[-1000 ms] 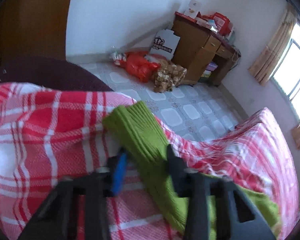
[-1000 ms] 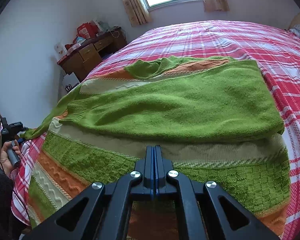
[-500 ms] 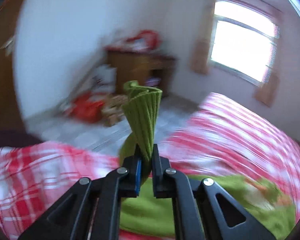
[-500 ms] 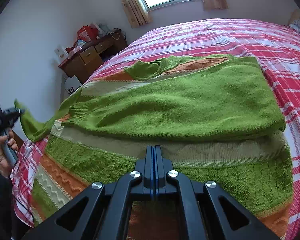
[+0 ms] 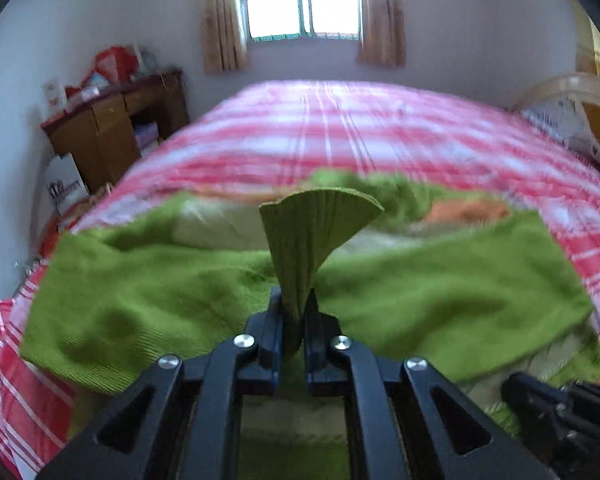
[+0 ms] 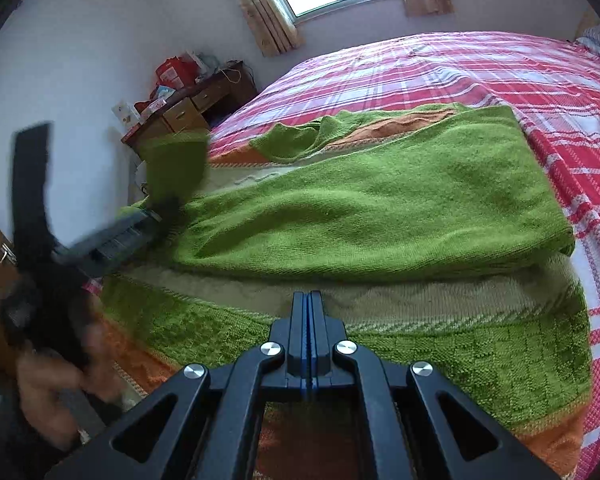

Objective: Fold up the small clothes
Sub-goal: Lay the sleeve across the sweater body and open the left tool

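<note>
A green knit sweater (image 6: 360, 216) with cream and orange stripes lies spread on the bed; one sleeve is folded across its body. My left gripper (image 5: 294, 308) is shut on the ribbed cuff (image 5: 320, 224) of the other sleeve and holds it raised over the sweater (image 5: 160, 292). In the right wrist view the left gripper (image 6: 168, 204) is blurred at the sweater's left side, the cuff (image 6: 176, 160) above it. My right gripper (image 6: 308, 300) is shut with nothing between its fingers and hovers over the sweater's lower stripes.
The bed has a red and white checked sheet (image 6: 500, 72). A wooden desk (image 6: 192, 108) with clutter stands at the far left wall under a curtained window (image 5: 304, 0). A pillow and headboard (image 5: 568, 116) are at the right.
My left gripper closed on the sleeve cuff, lifted it off the bed's edge and swung it right, over the sweater. The right gripper stayed shut and nearly still.
</note>
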`<state>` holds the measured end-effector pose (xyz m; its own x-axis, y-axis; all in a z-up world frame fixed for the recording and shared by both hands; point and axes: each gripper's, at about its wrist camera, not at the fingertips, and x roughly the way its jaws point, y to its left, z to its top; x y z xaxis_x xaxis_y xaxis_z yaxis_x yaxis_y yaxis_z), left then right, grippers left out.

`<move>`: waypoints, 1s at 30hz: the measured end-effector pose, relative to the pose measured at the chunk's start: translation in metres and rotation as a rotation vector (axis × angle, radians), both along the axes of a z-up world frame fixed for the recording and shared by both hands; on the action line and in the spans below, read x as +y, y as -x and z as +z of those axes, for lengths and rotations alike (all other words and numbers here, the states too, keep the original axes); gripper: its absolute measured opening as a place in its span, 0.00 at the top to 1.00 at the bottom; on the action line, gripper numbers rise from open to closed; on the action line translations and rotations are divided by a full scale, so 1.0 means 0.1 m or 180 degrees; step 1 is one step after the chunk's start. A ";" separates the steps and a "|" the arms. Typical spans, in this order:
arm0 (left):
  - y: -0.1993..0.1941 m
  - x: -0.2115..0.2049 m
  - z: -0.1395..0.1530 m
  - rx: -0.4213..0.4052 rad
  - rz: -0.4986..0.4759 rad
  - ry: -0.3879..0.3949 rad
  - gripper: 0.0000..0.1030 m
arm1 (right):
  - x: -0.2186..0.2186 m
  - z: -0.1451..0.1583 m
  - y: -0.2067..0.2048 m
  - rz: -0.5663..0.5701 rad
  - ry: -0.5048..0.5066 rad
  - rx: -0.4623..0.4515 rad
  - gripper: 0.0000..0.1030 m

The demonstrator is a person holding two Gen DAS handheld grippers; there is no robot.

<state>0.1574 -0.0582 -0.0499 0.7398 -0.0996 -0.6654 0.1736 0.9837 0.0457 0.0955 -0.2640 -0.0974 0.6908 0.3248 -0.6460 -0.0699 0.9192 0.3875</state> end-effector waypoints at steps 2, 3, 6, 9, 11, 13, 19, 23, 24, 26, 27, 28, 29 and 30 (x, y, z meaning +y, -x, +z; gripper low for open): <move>0.02 0.08 0.03 0.0070 -0.0008 0.0097 0.86 | -0.01 -0.01 0.00 0.0000 -0.0018 0.0000 0.99; 0.02 0.08 0.02 0.0096 -0.0030 0.0103 0.75 | -0.02 -0.01 0.00 -0.0001 -0.0033 0.0003 0.99; 0.19 0.28 0.06 0.0090 0.0003 0.0119 0.29 | -0.04 -0.02 0.00 -0.0007 -0.0091 0.0011 0.99; 0.39 0.66 0.05 -0.0035 0.0162 0.0407 0.22 | -0.08 -0.03 -0.01 -0.0023 -0.0217 0.0038 0.99; 0.47 0.96 0.01 -0.0091 0.0442 0.0549 0.22 | -0.11 -0.03 -0.03 -0.0026 -0.0309 0.0086 0.99; 0.53 1.24 -0.09 -0.0124 0.0749 0.0648 0.22 | -0.13 -0.02 -0.06 -0.0040 -0.0383 0.0177 0.99; 0.53 1.53 -0.30 -0.0074 0.0968 0.1018 0.16 | -0.05 0.32 -0.29 0.0119 -0.1060 0.0165 0.99; 0.46 1.38 -0.34 -0.0051 0.0901 0.0830 0.06 | 0.23 0.39 -0.71 0.0341 -0.1106 0.0207 0.98; 0.45 1.36 -0.34 -0.0046 0.0896 0.0818 0.06 | 0.29 0.37 -0.82 0.0370 -0.1083 0.0269 0.97; 0.50 1.41 -0.34 -0.0063 0.0880 0.0878 0.06 | 0.42 0.23 -1.01 0.0437 -0.1235 0.0492 0.97; 0.51 1.45 -0.34 -0.0077 0.0856 0.0944 0.04 | 0.43 0.20 -1.03 0.0464 -0.1395 0.0488 0.97; 0.53 1.48 -0.34 -0.0090 0.0822 0.1023 0.03 | 0.42 0.19 -1.03 0.0477 -0.1644 0.0425 0.97; 0.53 1.51 -0.35 -0.0102 0.0787 0.1107 0.02 | 0.39 0.19 -1.00 0.0428 -0.1839 0.0343 0.97; 0.53 1.54 -0.35 -0.0108 0.0772 0.1152 0.01 | 0.38 0.19 -0.97 0.0388 -0.1905 0.0293 0.97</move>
<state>0.1044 0.0953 -0.0848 0.7914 -0.1426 -0.5945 -0.0601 0.9496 -0.3077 0.1920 -0.2263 -0.0784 0.5758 0.7226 -0.3826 -0.1026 0.5281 0.8430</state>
